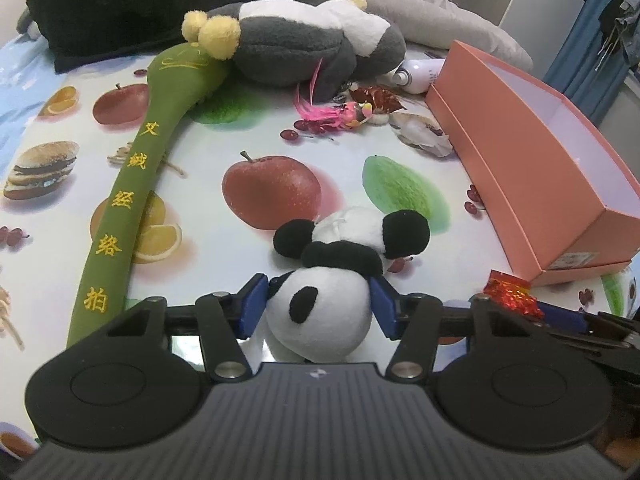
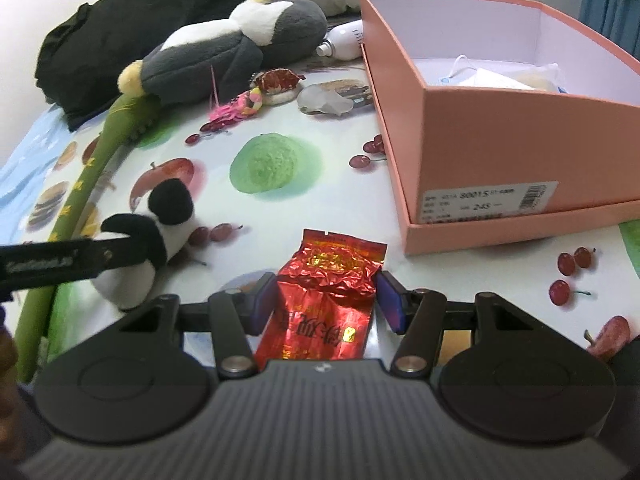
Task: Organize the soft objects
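A small panda plush [image 1: 324,312] lies on the fruit-print tablecloth [image 1: 192,148], and my left gripper [image 1: 320,304] is shut on its head, with a blue pad pressing each side. In the right wrist view the panda [image 2: 168,216] is at the left, with a left finger across it. My right gripper [image 2: 326,300] is shut on a crumpled red foil packet [image 2: 328,280], which also shows in the left wrist view [image 1: 510,292]. An open pink box [image 2: 480,140] stands just beyond and to the right, with white items inside.
A long green padded stick [image 1: 128,200] lies at the left. Its head touches a grey-and-white plush [image 1: 304,44]. Behind are black cloth [image 1: 140,0] and a grey pillow [image 1: 440,16]. A white bottle [image 1: 420,74], a pink feather trinket [image 1: 332,114] and wrappers lie near the box [image 1: 540,184].
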Motion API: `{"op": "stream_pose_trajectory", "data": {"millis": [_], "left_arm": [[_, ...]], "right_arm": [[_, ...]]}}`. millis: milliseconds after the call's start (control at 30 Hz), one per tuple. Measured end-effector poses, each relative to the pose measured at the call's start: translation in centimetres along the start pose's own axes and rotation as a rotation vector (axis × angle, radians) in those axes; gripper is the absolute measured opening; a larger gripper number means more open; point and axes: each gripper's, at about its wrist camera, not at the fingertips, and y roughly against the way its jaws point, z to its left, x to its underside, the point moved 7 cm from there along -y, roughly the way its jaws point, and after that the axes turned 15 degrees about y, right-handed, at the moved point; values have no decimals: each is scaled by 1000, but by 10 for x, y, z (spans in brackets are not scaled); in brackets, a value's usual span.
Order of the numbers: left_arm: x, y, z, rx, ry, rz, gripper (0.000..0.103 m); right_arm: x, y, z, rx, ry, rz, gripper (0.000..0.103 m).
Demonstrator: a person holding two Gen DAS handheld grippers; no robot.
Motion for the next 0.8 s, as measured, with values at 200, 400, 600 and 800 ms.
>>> {"op": "stream_pose_trajectory", "data": {"millis": [200, 400, 600, 800], "left_arm": [[9, 13, -10, 11, 19, -19, 60], [18, 33, -30, 23, 32, -45, 60], [18, 47, -52, 26, 33, -75, 60], [11, 74, -71, 68, 38, -116, 60]], "right_arm": [[-3, 20, 2, -21, 36, -42, 58], [-5, 44, -9, -37, 53, -72, 58], [-5, 66, -29, -34, 52, -89, 58], [-15, 94, -43, -11, 66, -133, 58]]}}
